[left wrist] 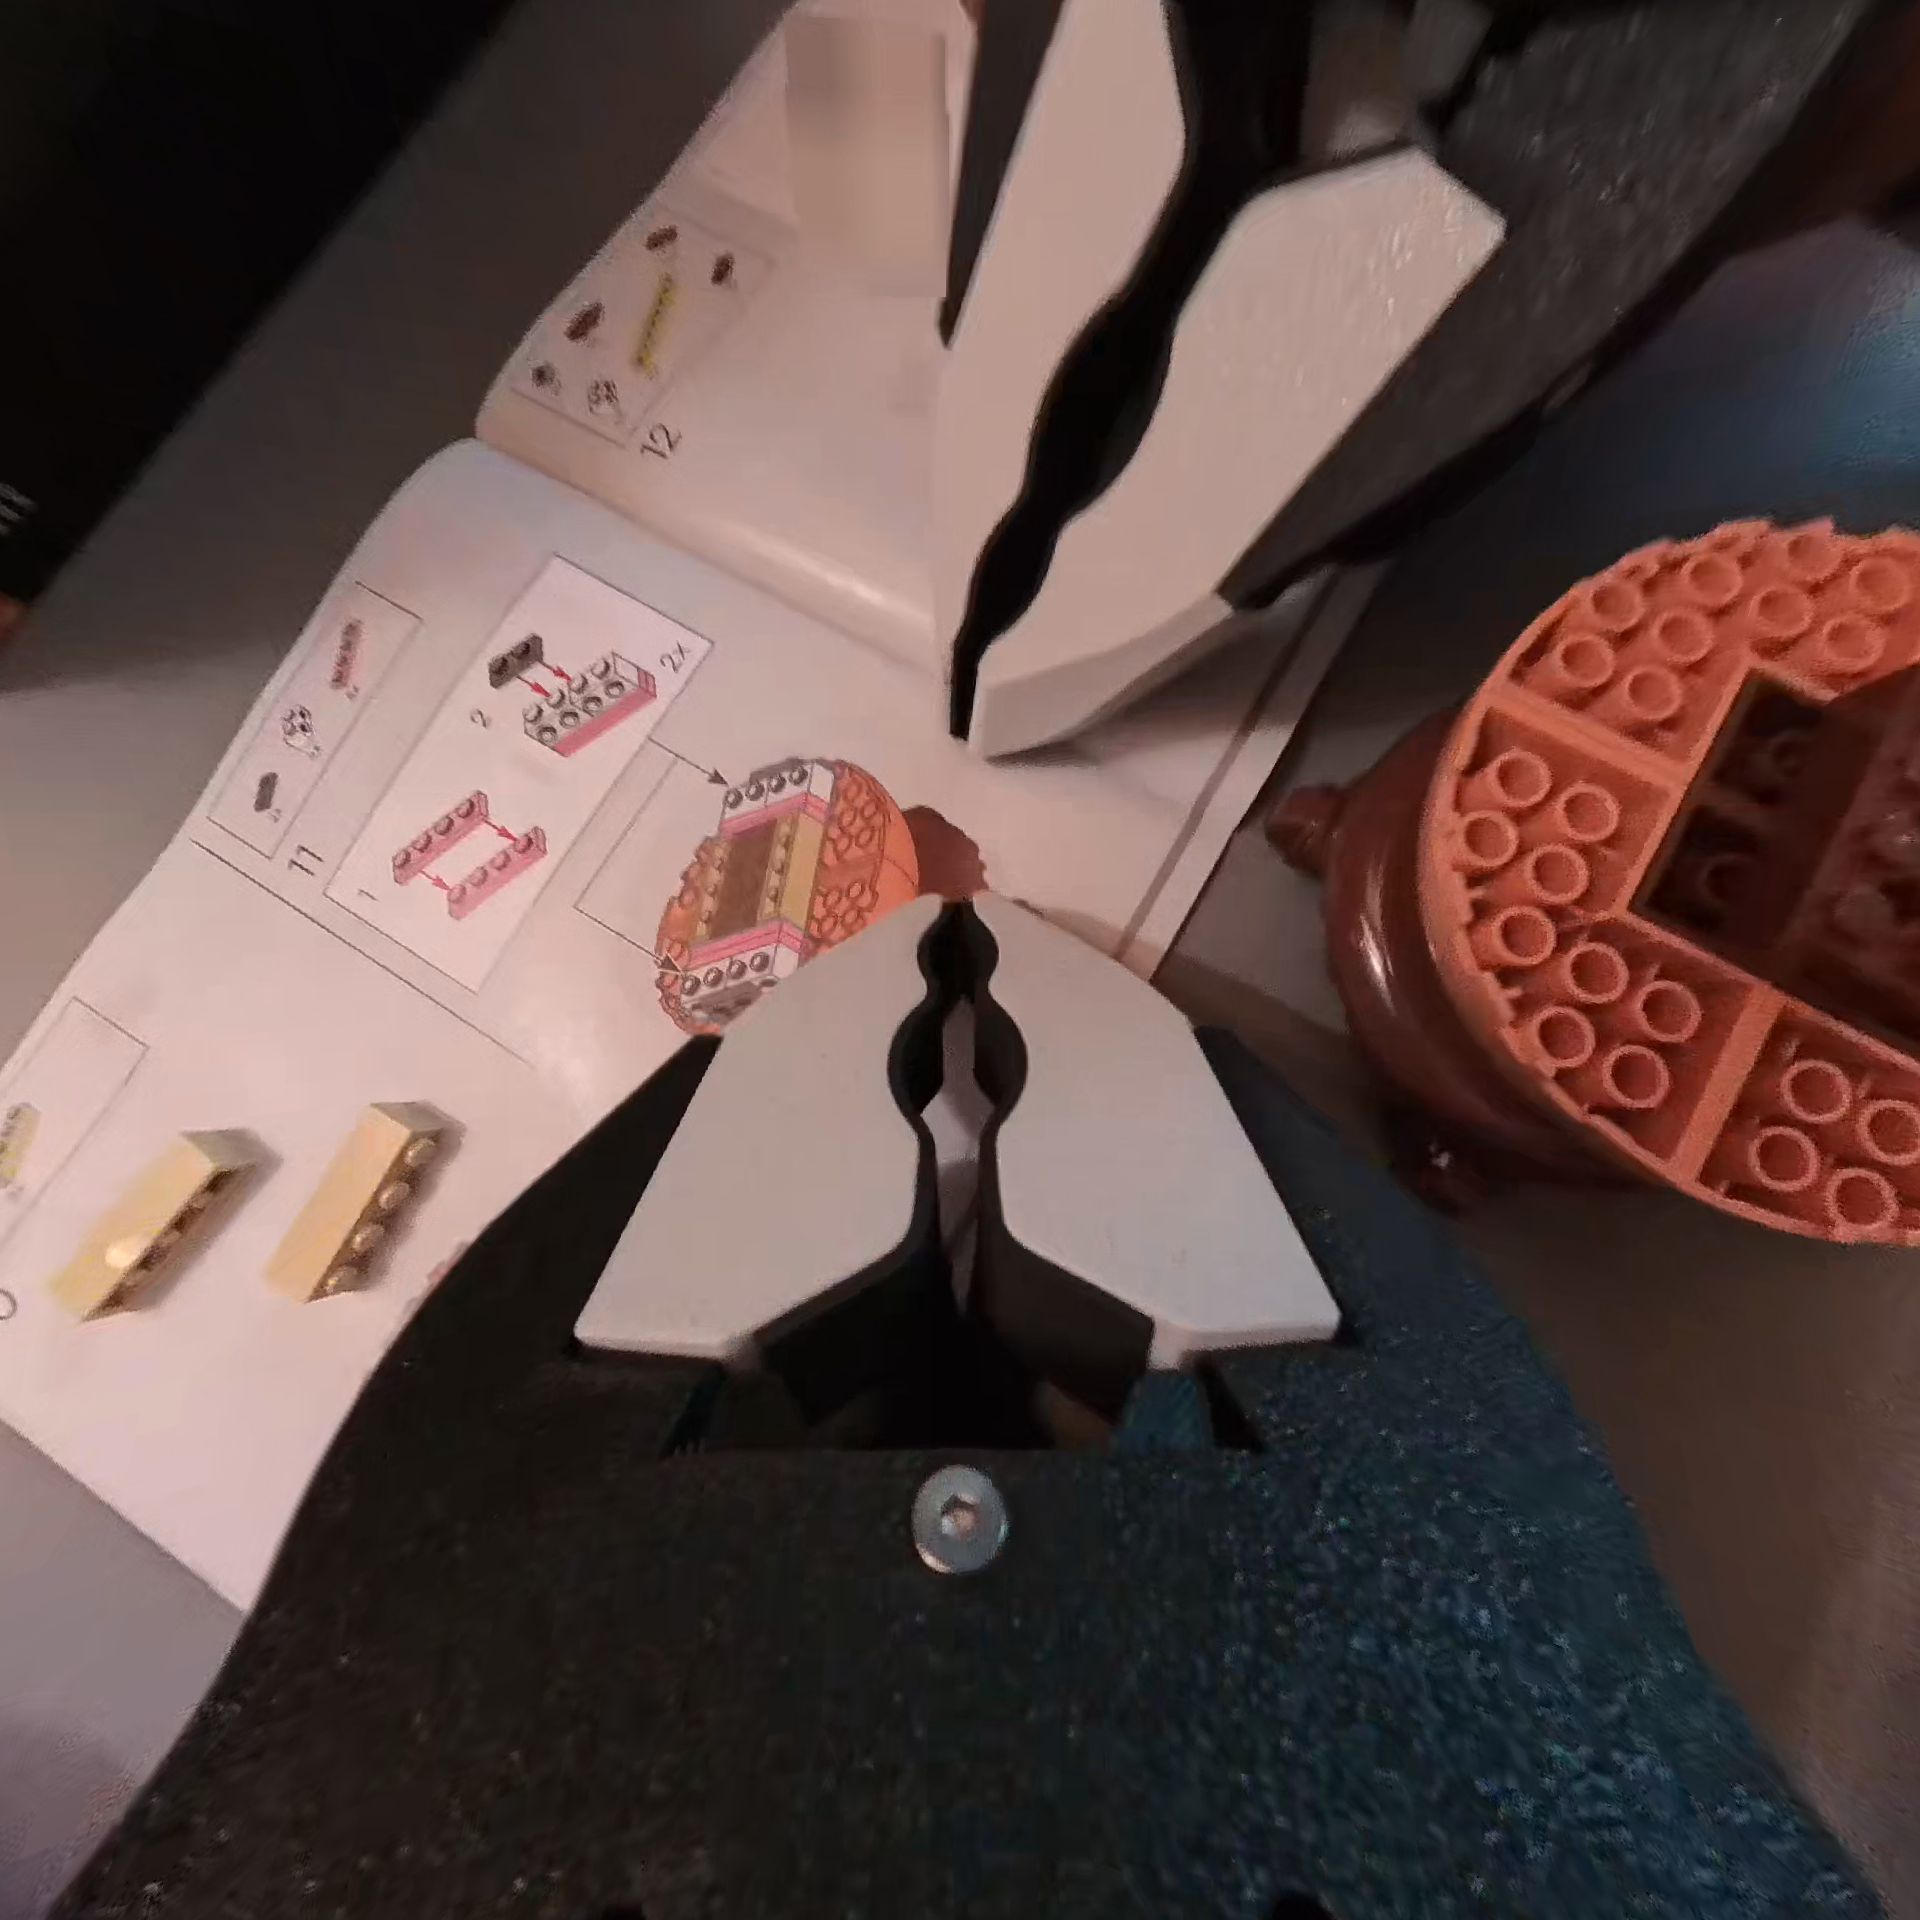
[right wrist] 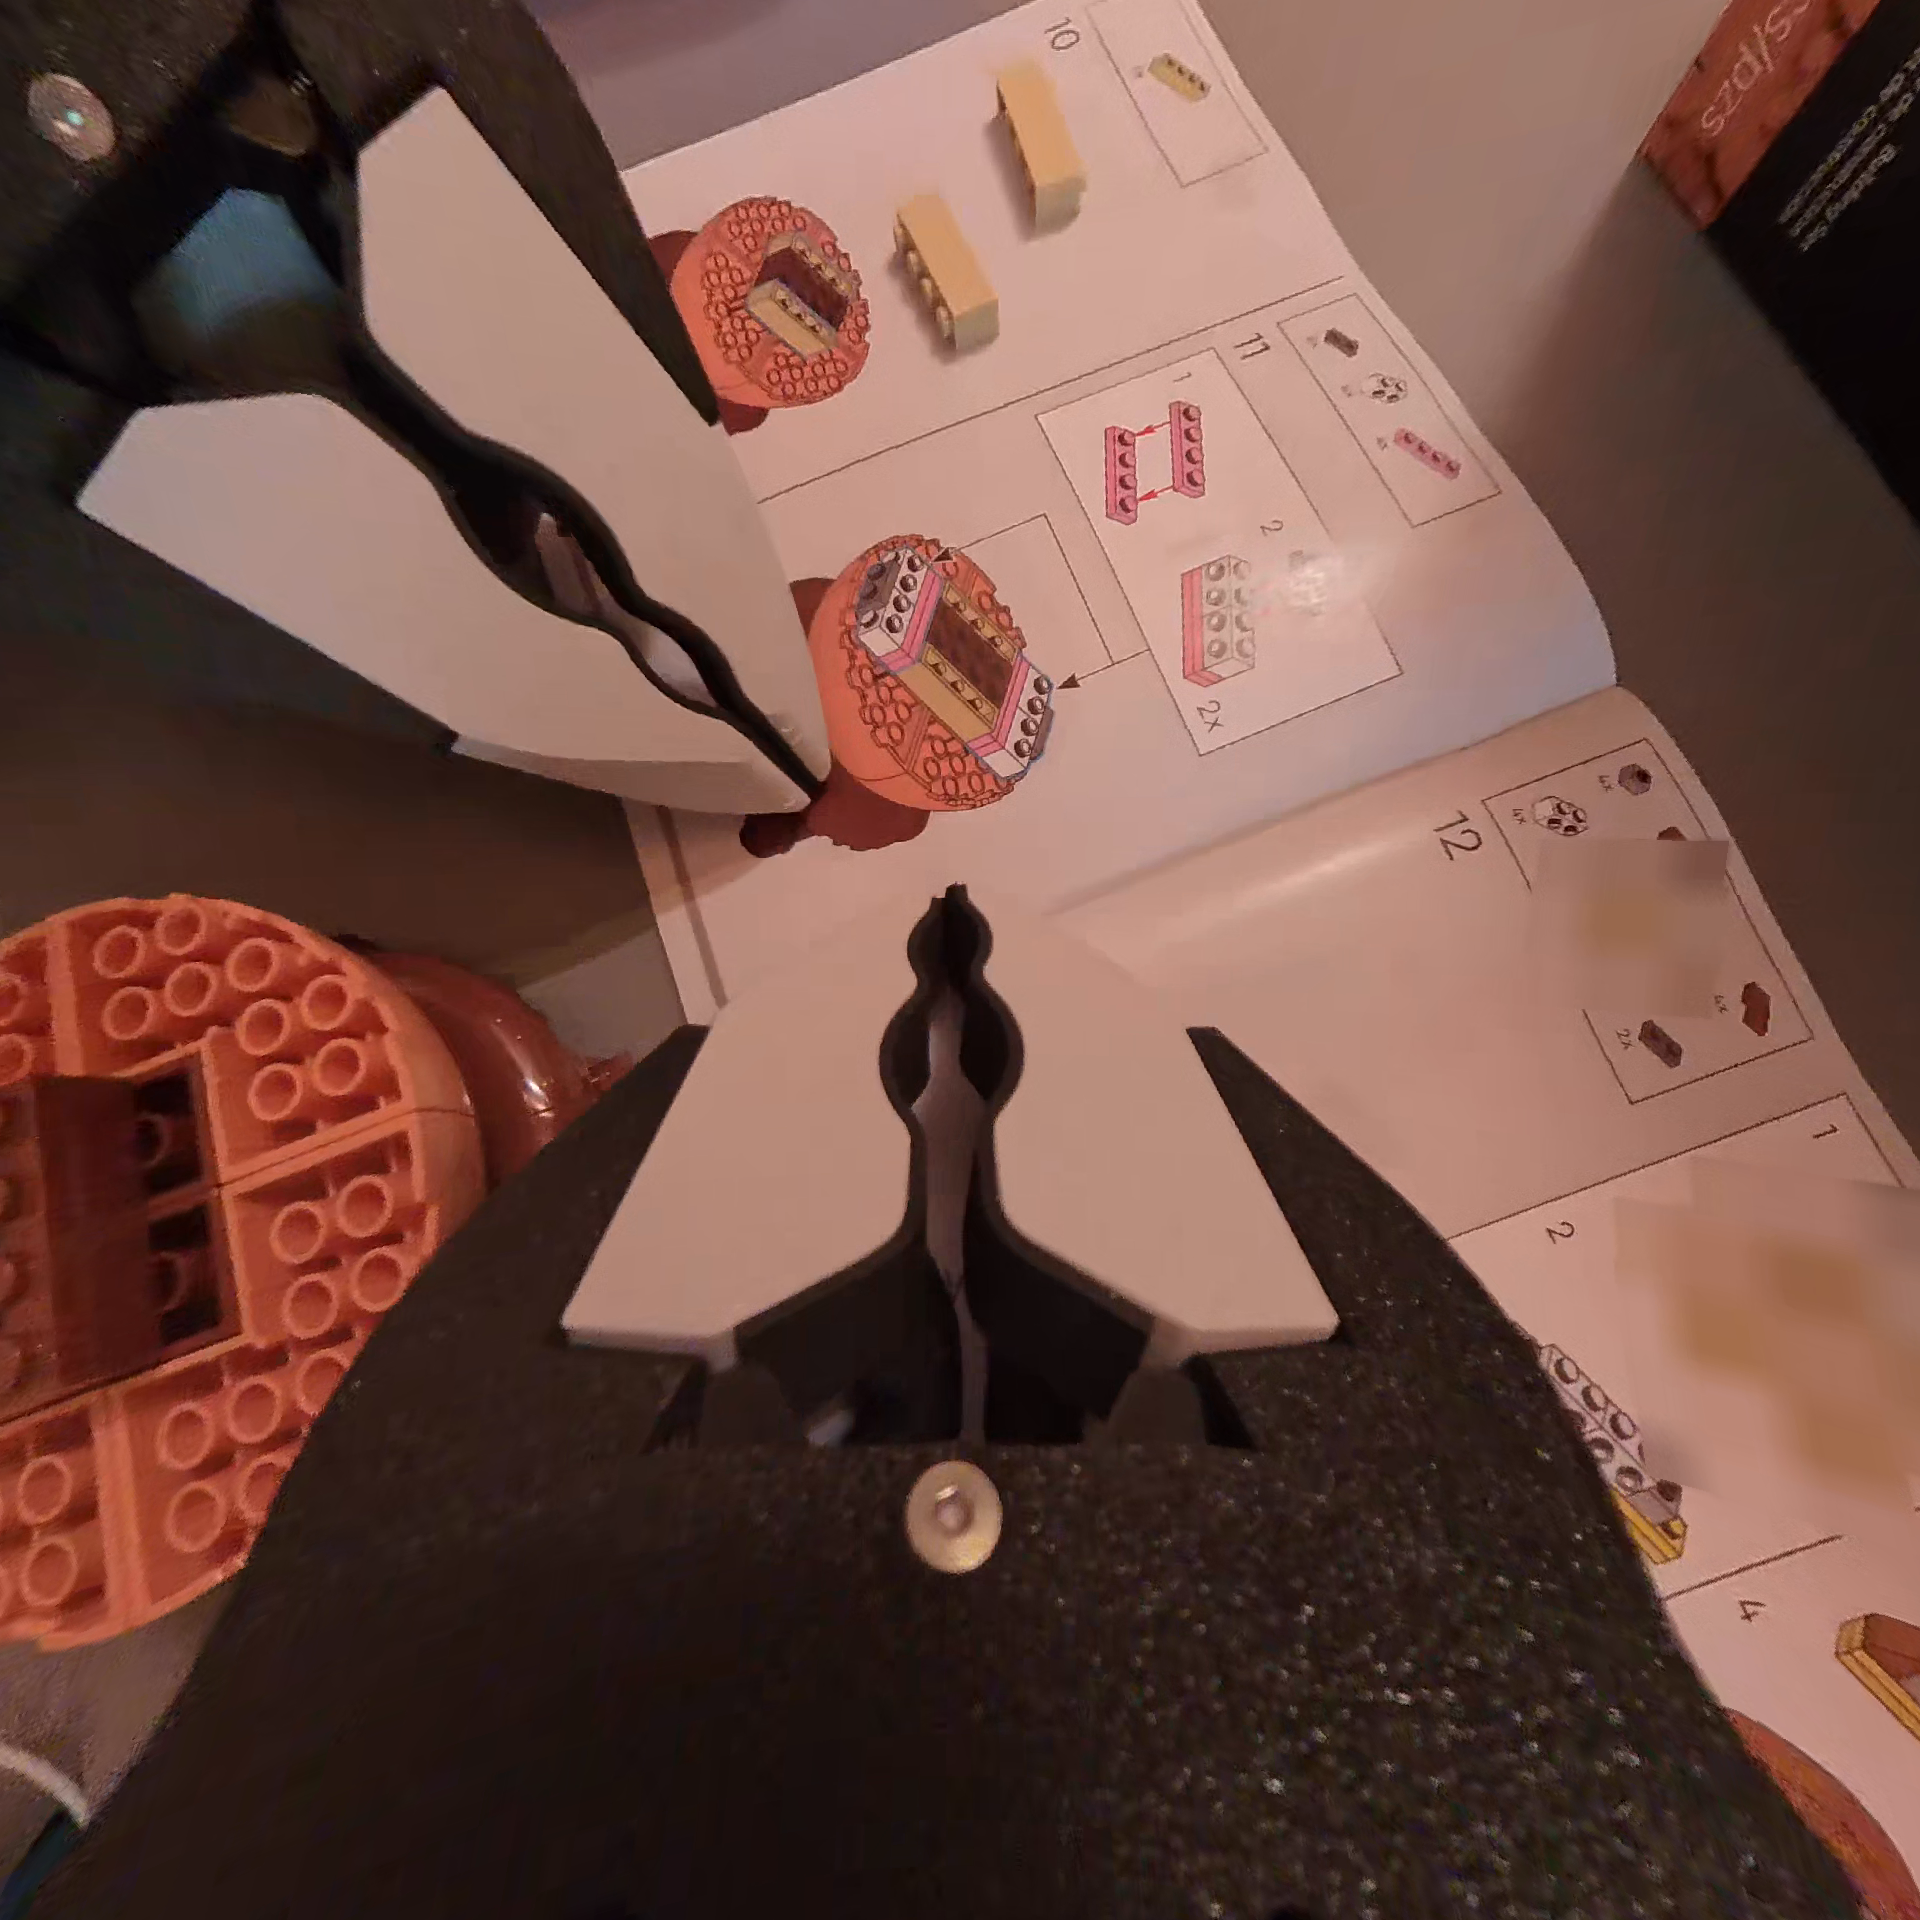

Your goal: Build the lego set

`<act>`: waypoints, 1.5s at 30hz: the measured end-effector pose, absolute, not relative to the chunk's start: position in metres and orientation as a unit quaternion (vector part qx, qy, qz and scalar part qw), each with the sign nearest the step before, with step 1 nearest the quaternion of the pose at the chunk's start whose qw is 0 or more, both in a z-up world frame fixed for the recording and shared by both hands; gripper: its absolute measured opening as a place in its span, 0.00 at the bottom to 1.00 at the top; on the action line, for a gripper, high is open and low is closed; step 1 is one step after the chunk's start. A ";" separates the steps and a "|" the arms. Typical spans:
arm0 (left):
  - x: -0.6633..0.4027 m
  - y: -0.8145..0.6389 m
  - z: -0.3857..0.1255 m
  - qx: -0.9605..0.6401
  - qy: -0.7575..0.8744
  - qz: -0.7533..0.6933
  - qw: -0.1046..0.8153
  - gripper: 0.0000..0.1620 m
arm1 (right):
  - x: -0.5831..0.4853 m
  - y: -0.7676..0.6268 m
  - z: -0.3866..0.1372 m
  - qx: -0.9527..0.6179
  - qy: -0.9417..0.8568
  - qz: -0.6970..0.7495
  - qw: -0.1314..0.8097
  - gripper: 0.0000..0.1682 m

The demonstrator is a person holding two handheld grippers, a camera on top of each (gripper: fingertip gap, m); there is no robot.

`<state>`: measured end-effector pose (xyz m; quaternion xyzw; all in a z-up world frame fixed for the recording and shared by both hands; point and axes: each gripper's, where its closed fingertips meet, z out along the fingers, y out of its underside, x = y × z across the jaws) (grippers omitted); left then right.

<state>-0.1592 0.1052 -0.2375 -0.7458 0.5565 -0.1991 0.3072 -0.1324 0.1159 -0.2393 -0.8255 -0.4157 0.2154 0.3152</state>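
Nearest in the left wrist view are the left tongs [left wrist: 961, 914], their pale fingers with black wavy inner pads drawn together until the tips touch, with nothing between them; the right tongs [right wrist: 954, 902] are closed the same way in the right wrist view and are likewise empty; both hover low over the open white paper instruction booklet [left wrist: 582, 1049], tips pointing toward each other.

Just right of the left tongs, on the grey tabletop [left wrist: 1558, 1507], stands the round salmon-orange studded lego dome on its glossy dark-brown base [left wrist: 1579, 966], with a rectangular well open in its middle; it is hard plastic, light and stiff, probably slick on the curved brown skirt, so I judge a hold across the flat studded rim or the well's straight edges safer than one on the rounded side; pressing bricks in may tip it unless the other tongs steady it.

To the near left on the page lie two loose cream-tan four-stud lego bricks [left wrist: 358, 1205], on their sides and a little apart; small, rigid and smooth, they would best be pinched across the long flat faces.

Farther off in the right wrist view, a dark cardboard box with a brown panel [right wrist: 1808, 208] sits at the far right.
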 end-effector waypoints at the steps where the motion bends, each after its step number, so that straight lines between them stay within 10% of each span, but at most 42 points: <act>1: -0.160 0.105 -0.237 -0.748 0.550 -0.207 0.308 0.00 | -0.132 0.116 -0.239 -0.824 -0.415 0.215 0.320 0.00; 23: -0.246 0.137 -0.231 -0.825 0.423 -0.156 0.341 0.20 | -0.086 0.123 -0.221 -0.827 -0.373 0.210 0.363 0.09; 29: -0.243 0.133 -0.235 -0.815 0.441 -0.157 0.342 0.06 | -0.064 0.106 -0.229 -0.842 -0.365 0.153 0.366 0.04; 45: -0.244 0.140 -0.236 -0.827 0.410 -0.163 0.349 0.09 | -0.064 0.112 -0.238 -0.849 -0.343 0.121 0.382 0.02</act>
